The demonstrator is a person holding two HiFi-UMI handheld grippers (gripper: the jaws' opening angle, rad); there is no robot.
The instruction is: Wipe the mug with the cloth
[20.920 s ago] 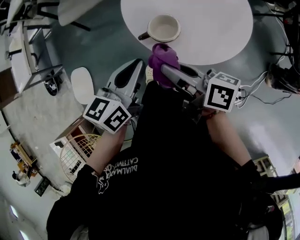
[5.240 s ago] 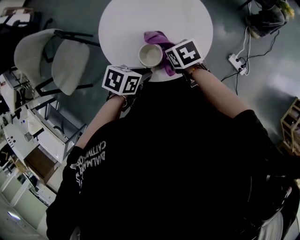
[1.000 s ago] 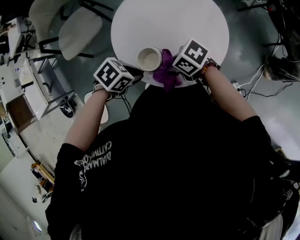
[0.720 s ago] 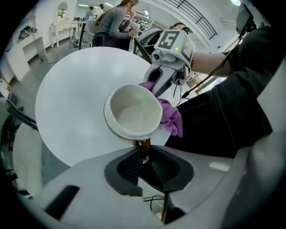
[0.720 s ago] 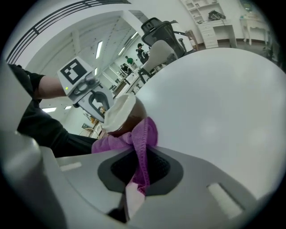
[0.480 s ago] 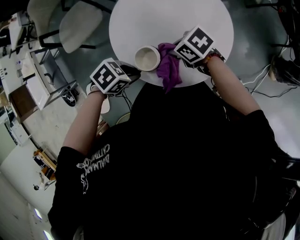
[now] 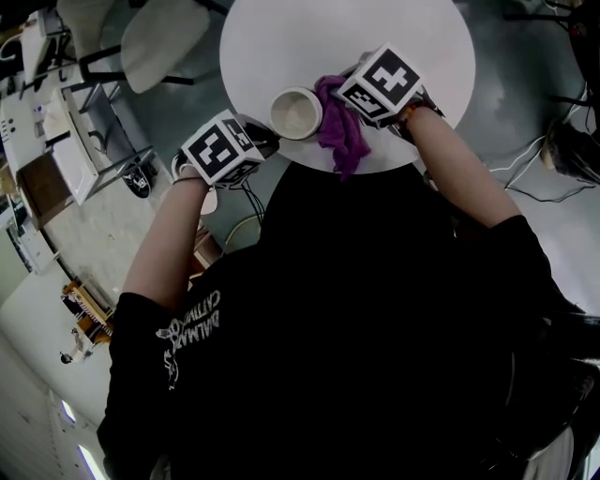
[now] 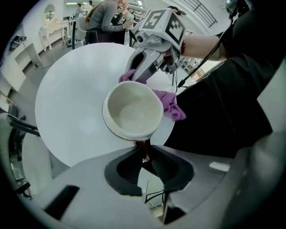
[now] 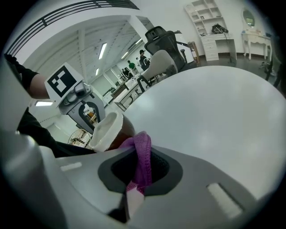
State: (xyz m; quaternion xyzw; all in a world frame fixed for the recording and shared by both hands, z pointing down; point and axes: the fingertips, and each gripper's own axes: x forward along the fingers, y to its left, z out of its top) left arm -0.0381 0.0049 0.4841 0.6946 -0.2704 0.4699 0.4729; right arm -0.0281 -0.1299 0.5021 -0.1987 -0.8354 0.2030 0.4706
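A mug (image 7: pixel 295 112), cream inside and brown outside, is at the near edge of the round white table (image 7: pixel 394 23). My left gripper (image 7: pixel 267 134) is shut on its brown handle (image 8: pixel 144 147), which shows pinched between the jaws in the left gripper view, with the mug (image 8: pixel 132 110) just beyond them. My right gripper (image 7: pixel 345 98) is shut on a purple cloth (image 7: pixel 339 127) that hangs at the mug's right side. In the right gripper view the cloth (image 9: pixel 142 159) runs up between the jaws and lies against the mug's (image 9: pixel 108 130) brown wall.
A chair (image 7: pixel 164 47) stands left of the table, with desks (image 7: pixel 56 150) further left. Cables (image 7: pixel 553 159) lie on the floor at the right. My dark torso hides the table's near rim. People (image 8: pixel 105 18) sit far behind the table.
My right gripper has carried the cloth farther from me along the mug's right side. The left gripper and the mug have stayed where they were.
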